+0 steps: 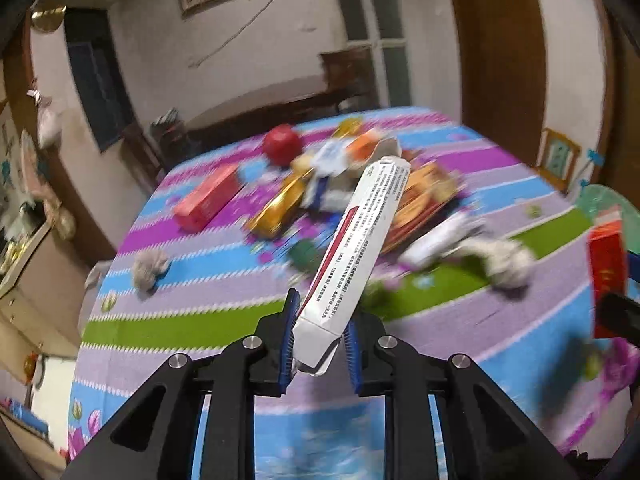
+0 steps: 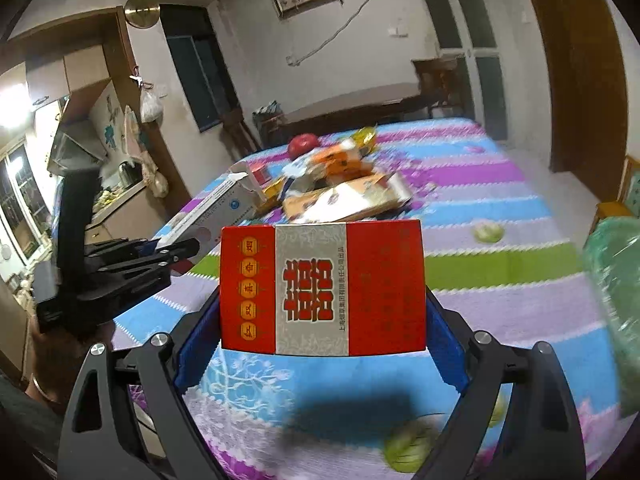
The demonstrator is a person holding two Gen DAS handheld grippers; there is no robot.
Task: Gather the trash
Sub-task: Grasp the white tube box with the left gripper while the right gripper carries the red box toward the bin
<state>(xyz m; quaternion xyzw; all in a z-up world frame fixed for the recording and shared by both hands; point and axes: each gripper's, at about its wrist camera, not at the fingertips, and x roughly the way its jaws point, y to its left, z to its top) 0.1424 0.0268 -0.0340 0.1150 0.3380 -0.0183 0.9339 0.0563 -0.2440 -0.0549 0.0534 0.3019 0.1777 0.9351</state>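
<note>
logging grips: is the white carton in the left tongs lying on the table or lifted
Lifted: the white carton is clamped at its near end in the left tongs, slanting up above the table.

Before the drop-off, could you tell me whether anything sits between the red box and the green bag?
Nothing visible does: the red box, held in the right tool, has only bare tablecloth toward the green bag.

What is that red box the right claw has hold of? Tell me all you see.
The red box is flat glossy cardboard with a silver-grey middle band bearing a red double-happiness sign and small gold lanterns on one side. It looks closed and undented, held above the striped tablecloth, pinched at its two ends by the right claw.
</note>
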